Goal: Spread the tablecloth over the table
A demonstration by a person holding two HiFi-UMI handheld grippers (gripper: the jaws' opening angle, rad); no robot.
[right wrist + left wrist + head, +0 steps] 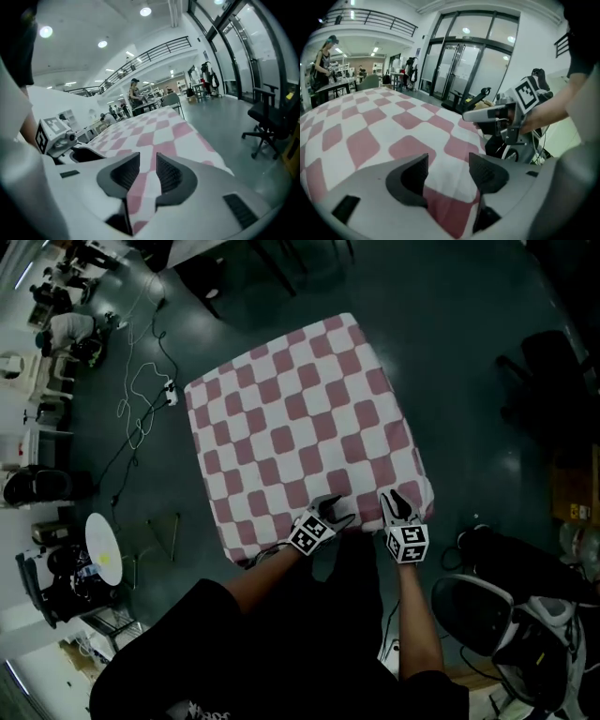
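Checked tablecloth (300, 418) covering the table, both grippers at its near edge

Cables (141, 390) trail over the dark floor at left and an office chair (478, 610) stands at right, neither in the way. The cloth looks about square, with no clear long axis, and sits turned in the head view. Both forearms reach forward side by side. The left gripper (339, 509) gapes wide over the cloth, gripping nothing. The right gripper (398, 502) is narrowed, with cloth in its gap.

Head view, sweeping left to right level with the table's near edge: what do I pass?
White round disc → left gripper → right gripper → dark office chair. The checked tablecloth stretches behind both grippers, so it has no single place in the order.
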